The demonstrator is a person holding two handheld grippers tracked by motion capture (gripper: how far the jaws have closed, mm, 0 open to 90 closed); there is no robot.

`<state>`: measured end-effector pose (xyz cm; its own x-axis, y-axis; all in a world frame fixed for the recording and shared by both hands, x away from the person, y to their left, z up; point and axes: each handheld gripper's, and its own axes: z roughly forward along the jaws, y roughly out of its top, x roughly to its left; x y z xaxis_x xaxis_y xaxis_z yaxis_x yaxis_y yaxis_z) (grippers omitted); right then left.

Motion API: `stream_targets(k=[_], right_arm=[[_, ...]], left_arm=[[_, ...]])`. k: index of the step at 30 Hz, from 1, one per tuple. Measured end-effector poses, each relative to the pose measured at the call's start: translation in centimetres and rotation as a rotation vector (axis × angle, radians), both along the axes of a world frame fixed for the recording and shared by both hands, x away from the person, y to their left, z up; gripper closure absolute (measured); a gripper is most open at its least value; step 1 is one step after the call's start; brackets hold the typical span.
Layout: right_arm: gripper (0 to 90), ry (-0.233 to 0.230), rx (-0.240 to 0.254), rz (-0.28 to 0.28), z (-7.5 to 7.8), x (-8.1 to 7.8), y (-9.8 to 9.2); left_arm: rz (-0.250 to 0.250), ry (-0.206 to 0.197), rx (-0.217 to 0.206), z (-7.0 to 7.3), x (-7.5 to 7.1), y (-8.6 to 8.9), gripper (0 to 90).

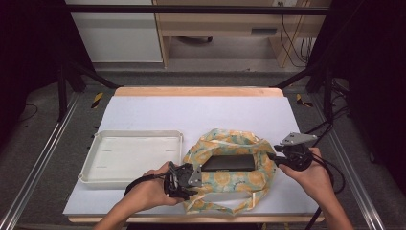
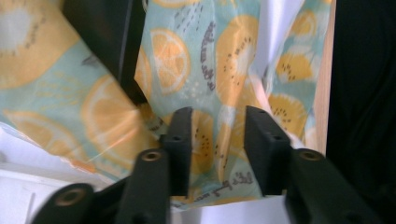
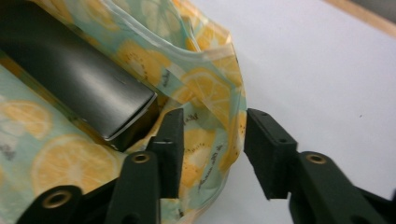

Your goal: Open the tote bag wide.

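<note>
bag: floppy lemon-print fabric bag (image 1: 230, 167) by the tabletop's (image 1: 201, 115) near edge, flat black box (image 1: 229, 163) inside
left hand-held gripper (image 1: 191, 178): jaws spread astride the bag's rim, probably about to pinch
right hand-held gripper (image 1: 274, 156): also spread around the opposite rim, likely to hold the mouth wide
tray: empty white plastic tray (image 1: 131, 157) near the left edge, probably the drop-off

Bag (image 1: 239, 179) teal, orange-slice print; box (image 1: 229, 163) black; tray (image 1: 98, 172) cream.

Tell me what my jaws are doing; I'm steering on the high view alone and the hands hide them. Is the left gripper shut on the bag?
Observer: No. The left gripper is open, with the lemon-print bag fabric between its jaws.
Operator: And the right?
Observer: The right gripper is open too, straddling the bag's rim.
Operator: How near is the black box?
Observer: The black box's corner lies just beside the right gripper's inner jaw.
</note>
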<state>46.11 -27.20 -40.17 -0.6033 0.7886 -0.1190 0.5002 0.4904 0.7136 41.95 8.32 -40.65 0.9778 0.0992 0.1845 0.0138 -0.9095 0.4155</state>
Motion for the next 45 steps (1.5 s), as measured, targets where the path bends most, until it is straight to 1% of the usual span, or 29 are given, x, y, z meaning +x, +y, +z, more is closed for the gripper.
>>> stream_targets(k=[2,6,7,10,12,14,17,18,19,20,22,23,24,25,27,29,31,32,33,34,35,36,37,39,40,42,43,44,45], right_arm=[[54.7,-0.024,0.006,0.006,0.5,-0.6,0.2],[52.9,-0.054,0.022,0.028,1.1,-1.7,0.9],[52.6,-0.053,0.028,0.034,1.2,-2.0,1.1],[52.7,-0.061,0.029,0.049,1.2,-2.7,1.8],[53.7,-0.064,0.026,0.056,1.0,-3.1,2.2],[54.6,-0.057,0.025,0.068,0.8,-3.5,2.6],[54.3,-0.046,0.018,0.086,0.4,-4.1,3.1],[53.7,-0.045,0.017,0.092,0.3,-4.3,3.1],[53.2,-0.045,0.015,0.098,0.2,-4.5,3.2],[52.3,-0.041,0.017,0.101,0.1,-4.7,3.2],[50.0,-0.040,0.018,0.115,-0.1,-5.1,3.3],[47.9,-0.038,0.015,0.122,-0.2,-5.3,3.3],[45.9,-0.034,0.015,0.132,-0.3,-5.4,3.3],[43.3,-0.031,0.017,0.146,-0.5,-5.6,3.4],[35.6,-0.005,0.014,0.174,-0.9,-5.8,3.5],[29.7,0.029,0.007,0.199,-1.4,-5.9,4.0],[25.9,0.039,-0.013,0.231,-2.1,-6.0,4.4],[23.9,0.046,-0.023,0.239,-2.4,-6.0,4.7],[22.7,0.058,-0.031,0.248,-2.8,-5.9,4.9],[21.1,0.058,-0.041,0.249,-3.1,-5.7,5.1],[20.2,0.056,-0.057,0.246,-3.5,-5.6,5.3],[19.8,0.063,-0.059,0.252,-3.8,-5.5,5.4],[18.8,0.067,-0.064,0.247,-4.1,-5.3,5.4],[19.6,0.074,-0.075,0.228,-4.6,-4.9,5.4],[22.4,0.081,-0.072,0.228,-4.7,-4.8,5.2],[33.3,0.084,-0.070,0.222,-4.9,-4.6,5.1],[38.0,0.084,-0.069,0.223,-4.9,-4.6,5.1],[40.4,0.101,-0.072,0.220,-4.9,-4.5,5.0],[46.1,0.109,-0.069,0.216,-5.0,-4.4,5.0]], left_arm=[[0.012,0.003,-0.029,0.5,-0.1,-0.1,51.7],[0.020,-0.009,-0.068,1.4,-0.3,-0.1,44.5],[0.021,-0.010,-0.076,1.6,-0.3,-0.1,42.8],[0.037,-0.030,-0.098,2.2,-0.4,-0.1,39.8],[0.051,-0.037,-0.115,2.5,-0.2,-0.1,39.6],[0.077,-0.050,-0.122,2.9,0.2,-0.3,39.6],[0.118,-0.082,-0.138,3.6,1.1,-0.5,38.8],[0.125,-0.086,-0.143,3.7,1.4,-0.6,38.7],[0.127,-0.096,-0.137,3.9,1.6,-0.7,38.8],[0.151,-0.110,-0.122,4.1,1.8,-0.7,38.8],[0.178,-0.121,-0.132,4.4,2.5,-0.9,38.4],[0.196,-0.120,-0.147,4.5,2.9,-1.1,37.4],[0.209,-0.126,-0.144,4.7,3.3,-1.2,36.1],[0.228,-0.134,-0.159,4.6,3.7,-1.3,34.9],[0.247,-0.137,-0.141,4.5,4.6,-1.5,32.2],[0.257,-0.124,-0.122,4.0,5.5,-1.8,30.1],[0.270,-0.117,-0.101,3.4,6.2,-2.0,28.8],[0.275,-0.110,-0.094,3.1,6.5,-2.0,28.6],[0.279,-0.113,-0.085,2.8,6.8,-2.1,28.6],[0.285,-0.115,-0.084,2.6,7.1,-2.1,28.7],[0.287,-0.108,-0.078,2.5,7.3,-2.1,28.8],[0.291,-0.103,-0.081,2.3,7.4,-2.1,29.5],[0.294,-0.099,-0.079,2.2,7.6,-2.1,30.1],[0.295,-0.093,-0.078,2.1,7.8,-2.2,34.2],[0.293,-0.085,-0.076,2.0,7.9,-2.2,38.5],[0.295,-0.075,-0.067,1.8,8.0,-2.3,44.1],[0.297,-0.075,-0.062,1.8,8.0,-2.4,49.3],[0.305,-0.075,-0.059,1.7,8.0,-2.4,52.1],[0.307,-0.072,-0.054,1.7,8.0,-2.5,56.3]])
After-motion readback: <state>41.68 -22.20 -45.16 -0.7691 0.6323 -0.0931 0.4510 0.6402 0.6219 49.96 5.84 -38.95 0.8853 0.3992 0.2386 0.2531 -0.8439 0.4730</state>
